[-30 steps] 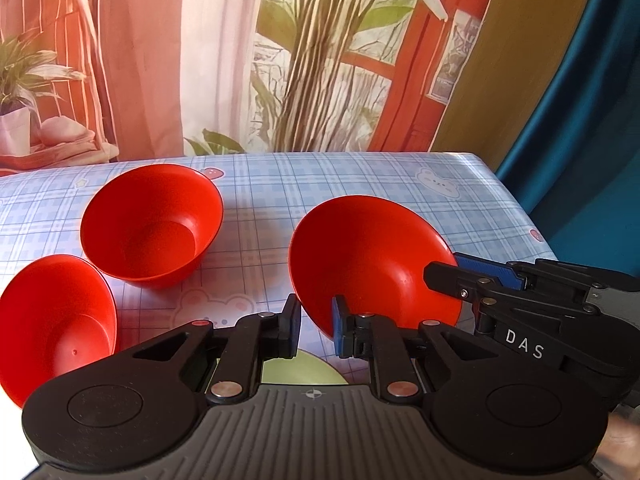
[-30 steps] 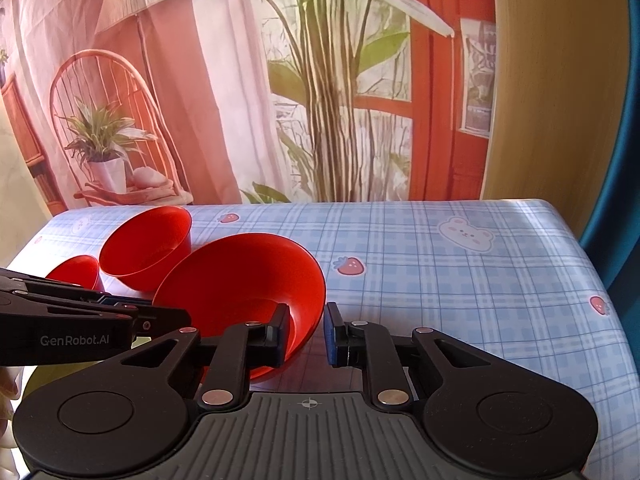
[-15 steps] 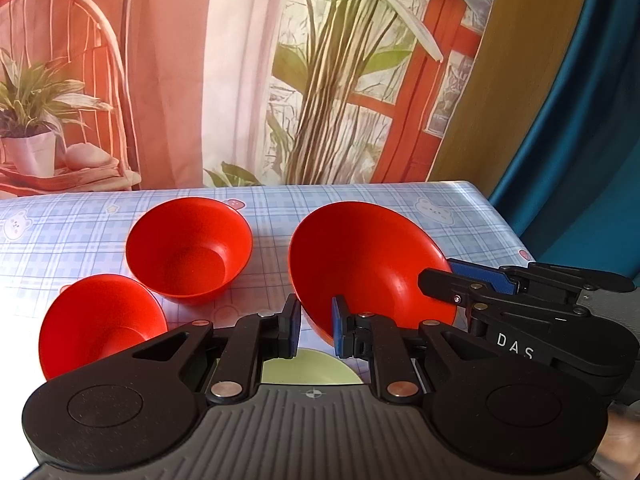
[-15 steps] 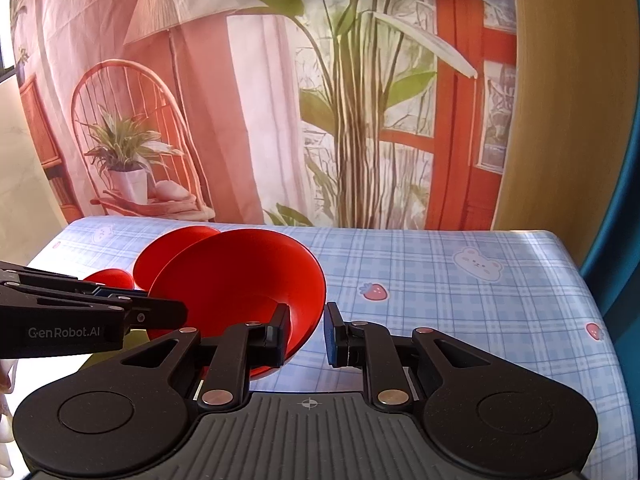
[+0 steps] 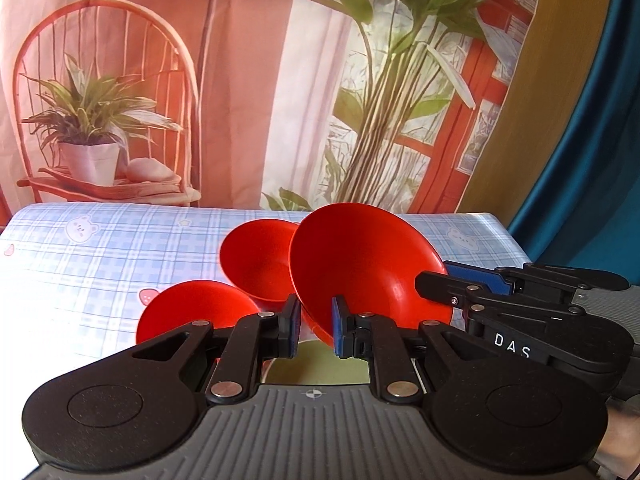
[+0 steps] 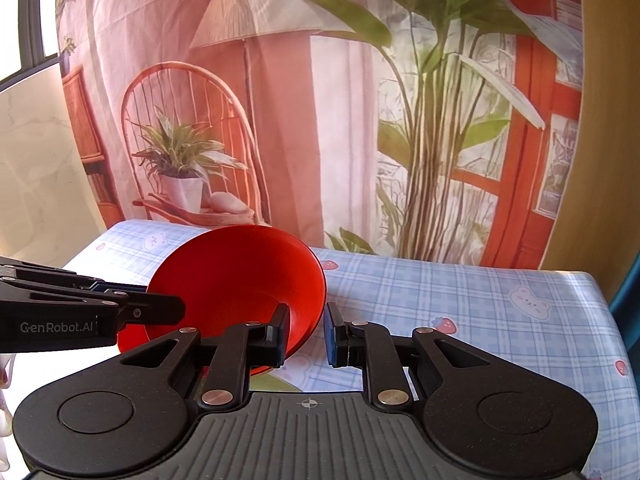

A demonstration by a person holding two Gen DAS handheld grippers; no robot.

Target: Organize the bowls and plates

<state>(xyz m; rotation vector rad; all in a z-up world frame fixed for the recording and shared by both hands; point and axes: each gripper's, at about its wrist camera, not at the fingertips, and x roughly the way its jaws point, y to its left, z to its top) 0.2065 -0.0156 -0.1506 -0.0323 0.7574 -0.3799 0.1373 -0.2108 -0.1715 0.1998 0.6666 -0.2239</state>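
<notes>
Big red bowl (image 5: 360,264) lifted higher, both claws (image 5: 316,330) (image 6: 307,334) clamping its rim, labels "DAS", "GenRobot.AI".

From my left view, a small bowl (image 5: 192,312) sits on the tabletop (image 5: 120,248), a mid-sized bowl (image 5: 256,260) behind it, the large bowl (image 5: 360,264) right of both.

Left hand-held gripper (image 5: 316,330): black linkage arms, silver pivot pins, blue pads on the fingertips (image 5: 339,332), grey ribbed body with a crosshair mark; "GenRobot.AI" in white on its side.
Right hand-held gripper (image 6: 307,334): same black arms, round black discs, silver pins, grey ribbed body, blue pad; white "DAS" lettering on its side.
</notes>
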